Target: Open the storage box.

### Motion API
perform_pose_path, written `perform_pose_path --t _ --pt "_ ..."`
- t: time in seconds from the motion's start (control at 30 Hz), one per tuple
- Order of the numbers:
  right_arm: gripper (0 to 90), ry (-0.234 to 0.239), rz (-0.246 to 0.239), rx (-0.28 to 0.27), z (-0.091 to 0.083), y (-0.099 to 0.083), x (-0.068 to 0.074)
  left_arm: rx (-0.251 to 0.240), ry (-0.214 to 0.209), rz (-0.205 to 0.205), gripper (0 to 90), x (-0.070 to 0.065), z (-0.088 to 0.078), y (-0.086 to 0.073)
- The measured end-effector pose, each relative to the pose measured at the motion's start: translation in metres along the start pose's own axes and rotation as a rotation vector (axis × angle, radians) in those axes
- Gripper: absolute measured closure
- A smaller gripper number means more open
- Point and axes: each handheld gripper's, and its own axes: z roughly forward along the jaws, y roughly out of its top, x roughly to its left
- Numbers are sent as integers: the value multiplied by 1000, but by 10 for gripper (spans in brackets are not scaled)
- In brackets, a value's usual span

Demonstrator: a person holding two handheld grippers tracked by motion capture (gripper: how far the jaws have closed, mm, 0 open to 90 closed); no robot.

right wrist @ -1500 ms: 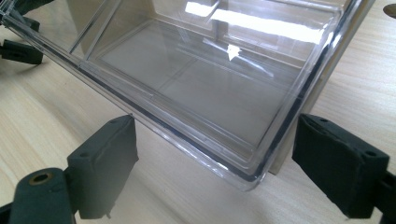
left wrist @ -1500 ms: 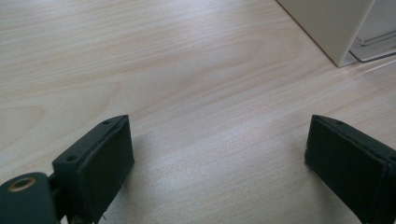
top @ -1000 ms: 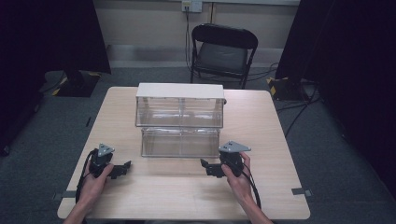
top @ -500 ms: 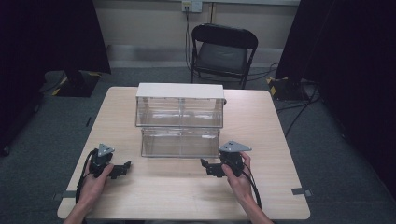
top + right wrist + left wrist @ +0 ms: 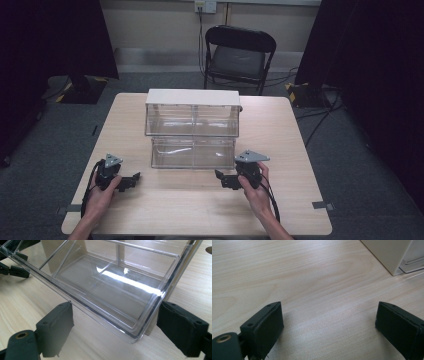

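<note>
drawer: pulled out of box, mid-table, long axis left-right | right gripper: jaws wide apart, empty, nearer, aimed at drawer's front right corner | left gripper: jaws apart, empty, near front-left table edge

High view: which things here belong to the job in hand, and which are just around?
In the job:
clear drawer unit, lower drawer pulled out
left gripper, open
right gripper, open, facing the drawer

Just around:
table
folding chair
floor cables
</note>
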Motion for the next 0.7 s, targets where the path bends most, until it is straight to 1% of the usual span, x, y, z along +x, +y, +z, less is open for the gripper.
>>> perform_pose_path --t 0.43,0.5,0.7 --pt "133 -7 -5 -3 -1 1 1 0 0 0 73 0 0 0" --pt "131 -3 -10 -9 -2 1 1 0 0 1 74 0 0 0" --pt "131 0 -5 -16 -4 2 1 1 0 0 74 0 0 0"
